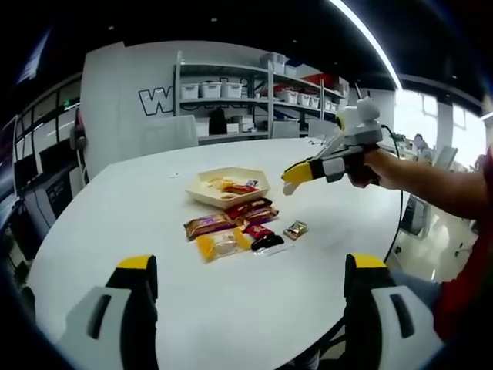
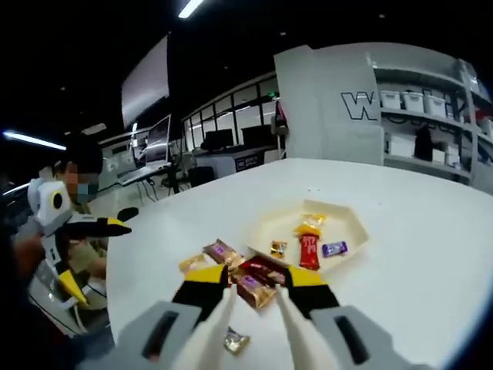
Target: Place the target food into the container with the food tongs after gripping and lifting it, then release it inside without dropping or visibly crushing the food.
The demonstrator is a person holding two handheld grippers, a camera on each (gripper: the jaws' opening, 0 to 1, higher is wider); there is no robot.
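Observation:
A beige tray (image 1: 202, 195) on the white table (image 1: 115, 200) holds a few small snack packs. In front of it lie loose packs: a brown one (image 1: 208, 225), a yellow one (image 1: 219, 245), red-brown ones (image 1: 254, 210) and a small gold one (image 1: 296, 229). My left gripper (image 1: 252, 266) is open wide, well short of them. A hand holds my right gripper (image 1: 296, 176) above the tray's right side. In the right gripper view its jaws (image 2: 257, 279) stand apart over a brown pack (image 2: 258, 291); the tray (image 2: 350, 223) lies beyond, the left gripper (image 2: 96, 258) far left. I cannot make out tongs.
Shelves with white bins (image 1: 231, 89) stand behind the table, with chairs (image 1: 166, 131) at its far edge. Desks with monitors (image 2: 166, 146) line the room's side. A small gold pack (image 2: 235, 341) lies apart from the pile. Bare tabletop (image 2: 431, 254) spreads around the tray.

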